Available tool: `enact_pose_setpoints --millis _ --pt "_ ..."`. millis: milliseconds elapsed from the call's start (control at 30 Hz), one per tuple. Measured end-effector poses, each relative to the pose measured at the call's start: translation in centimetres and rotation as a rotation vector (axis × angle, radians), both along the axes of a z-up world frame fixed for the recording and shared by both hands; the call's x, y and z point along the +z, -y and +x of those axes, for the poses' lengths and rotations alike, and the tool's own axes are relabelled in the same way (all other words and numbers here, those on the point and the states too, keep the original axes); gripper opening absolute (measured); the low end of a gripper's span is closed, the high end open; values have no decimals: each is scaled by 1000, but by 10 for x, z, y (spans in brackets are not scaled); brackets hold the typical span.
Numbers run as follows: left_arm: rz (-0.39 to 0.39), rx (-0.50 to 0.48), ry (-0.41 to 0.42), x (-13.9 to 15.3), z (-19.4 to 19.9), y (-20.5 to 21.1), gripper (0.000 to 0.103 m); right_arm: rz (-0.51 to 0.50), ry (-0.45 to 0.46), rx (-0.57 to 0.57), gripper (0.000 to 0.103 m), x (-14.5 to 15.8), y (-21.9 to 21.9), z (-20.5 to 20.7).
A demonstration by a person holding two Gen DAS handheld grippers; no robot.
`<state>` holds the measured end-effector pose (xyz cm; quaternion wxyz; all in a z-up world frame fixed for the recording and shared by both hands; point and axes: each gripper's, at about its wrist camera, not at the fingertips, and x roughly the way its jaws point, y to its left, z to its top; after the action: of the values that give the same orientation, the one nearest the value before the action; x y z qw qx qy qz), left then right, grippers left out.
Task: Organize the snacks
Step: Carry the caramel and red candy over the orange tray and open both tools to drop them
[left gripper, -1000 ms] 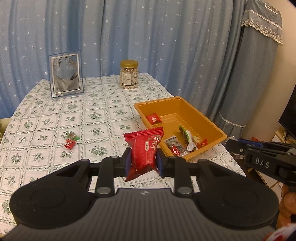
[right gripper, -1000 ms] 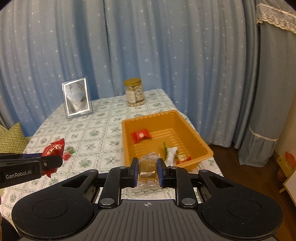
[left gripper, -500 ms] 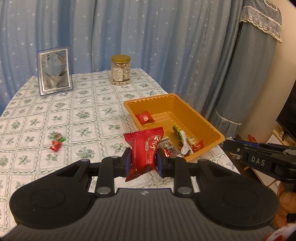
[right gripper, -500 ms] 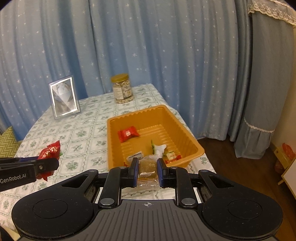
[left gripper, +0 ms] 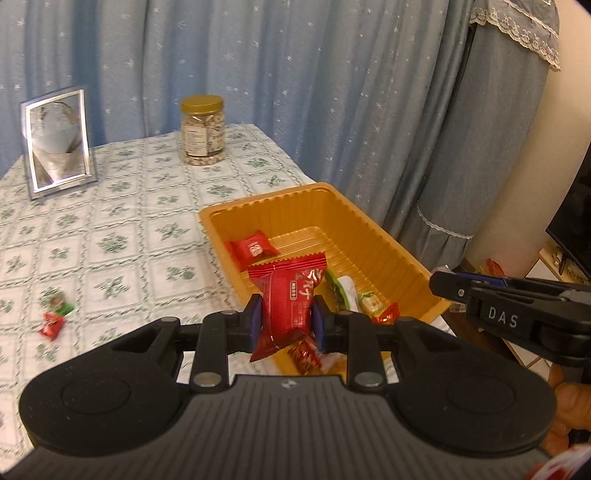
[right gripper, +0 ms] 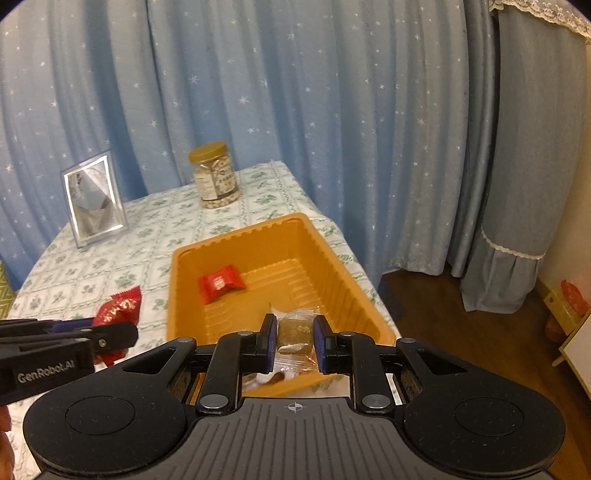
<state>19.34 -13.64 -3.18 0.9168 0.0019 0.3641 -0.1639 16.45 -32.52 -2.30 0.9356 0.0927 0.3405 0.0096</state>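
You are in a lived-in room of a home, likely a dining or sitting corner. Before you stands a table (left gripper: 122, 229) under a floral checked cloth, with a silver picture frame (left gripper: 57, 142) and a gold-lidded jar of nuts (left gripper: 202, 131) at its far end and an orange tray (right gripper: 369, 306) of wrapped sweets nearer you. Behind it hang blue star-print curtains (right gripper: 295, 103) with a lace-trimmed cover (left gripper: 517, 33) beside them, and you can see a wooden floor (right gripper: 461, 325) at the right.

Table (left gripper: 122, 236) bears tray (left gripper: 402, 258), jar (left gripper: 202, 130), frame (left gripper: 57, 142), loose candies (left gripper: 55, 314)
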Motion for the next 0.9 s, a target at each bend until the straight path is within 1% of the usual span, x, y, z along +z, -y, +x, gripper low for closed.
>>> enact_pose_setpoints --millis 267,633,667,700,733,900 --pt "1 -34 -20 -18 31 18 25 -19 -22 -10 21 -13 10 28" --pt "-4 -43 -49 -38 57 26 25 -24 -49 -14 21 -27 14 49" --pt "-8 -41 -53 -39 59 26 26 -24 -51 -14 21 -28 13 50" --pt "-12 -40 -54 -40 60 26 33 -23 -53 -13 21 -28 14 51" --pt "-14 -39 -54 -41 60 24 38 -23 -54 -13 21 -29 14 51" --pt "-8 -10 -47 -42 55 11 38 -24 -61 -17 21 -31 15 51"
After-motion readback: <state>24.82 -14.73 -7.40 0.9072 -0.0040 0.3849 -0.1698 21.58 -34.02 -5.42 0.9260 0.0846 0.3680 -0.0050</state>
